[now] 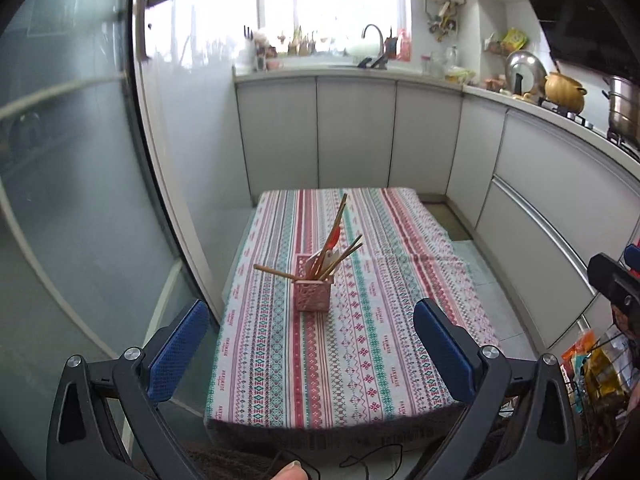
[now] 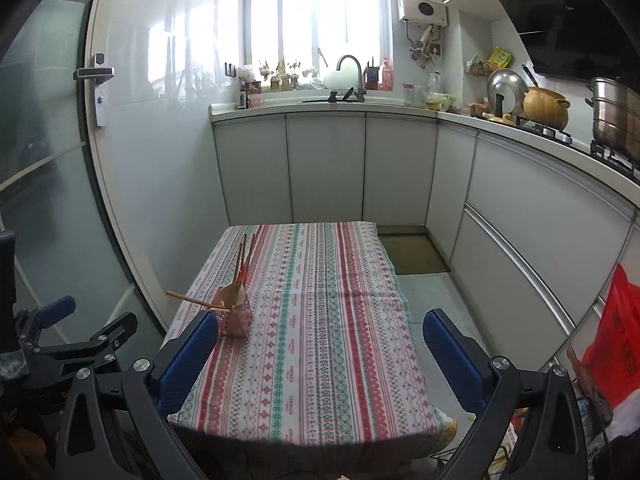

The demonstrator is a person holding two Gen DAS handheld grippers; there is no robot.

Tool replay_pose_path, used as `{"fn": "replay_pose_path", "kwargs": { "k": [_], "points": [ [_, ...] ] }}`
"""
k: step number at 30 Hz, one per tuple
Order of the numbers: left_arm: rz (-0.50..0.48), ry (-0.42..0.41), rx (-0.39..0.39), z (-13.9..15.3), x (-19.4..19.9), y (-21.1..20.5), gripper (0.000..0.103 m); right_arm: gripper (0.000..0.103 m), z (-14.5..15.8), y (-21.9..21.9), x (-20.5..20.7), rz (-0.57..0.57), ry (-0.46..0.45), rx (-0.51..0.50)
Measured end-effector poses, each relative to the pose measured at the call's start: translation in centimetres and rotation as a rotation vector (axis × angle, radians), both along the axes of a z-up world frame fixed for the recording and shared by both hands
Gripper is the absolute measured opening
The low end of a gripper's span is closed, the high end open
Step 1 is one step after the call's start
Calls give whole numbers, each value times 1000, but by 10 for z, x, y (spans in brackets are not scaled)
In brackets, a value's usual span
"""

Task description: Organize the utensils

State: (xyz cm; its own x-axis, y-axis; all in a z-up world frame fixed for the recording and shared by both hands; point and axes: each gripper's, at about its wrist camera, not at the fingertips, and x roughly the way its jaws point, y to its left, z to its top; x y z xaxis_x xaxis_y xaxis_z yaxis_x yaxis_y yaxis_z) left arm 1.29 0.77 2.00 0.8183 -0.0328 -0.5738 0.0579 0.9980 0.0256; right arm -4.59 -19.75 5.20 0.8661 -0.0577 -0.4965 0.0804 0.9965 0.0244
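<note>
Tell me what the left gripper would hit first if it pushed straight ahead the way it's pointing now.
Probably the pink utensil holder with its chopsticks. It stands almost centred ahead of the open left gripper on the patterned tablecloth. If the line runs lower, the cloth comes first; depth is unclear.

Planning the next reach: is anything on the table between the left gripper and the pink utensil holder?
Nothing visible. The left gripper is open and empty, and only bare striped tablecloth lies between it and the pink utensil holder. One chopstick leans out over the holder's left rim.

Tablecloth (image 1: 360, 344) has tiny repeated print, prob. "HANDMADE", barely legible; nothing else readable.
</note>
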Motion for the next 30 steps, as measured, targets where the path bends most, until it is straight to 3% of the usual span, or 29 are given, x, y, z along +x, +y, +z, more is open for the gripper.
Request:
{"fn": "replay_pose_path", "kwargs": {
  "k": [12, 30],
  "points": [
    [1, -53, 8, 11, -56, -6, 103, 103, -4, 5, -33, -28, -25, 3],
    [-4, -49, -12, 5, -51, 5, 103, 103, -7, 8, -30, -32, -17, 9]
  ]
}}
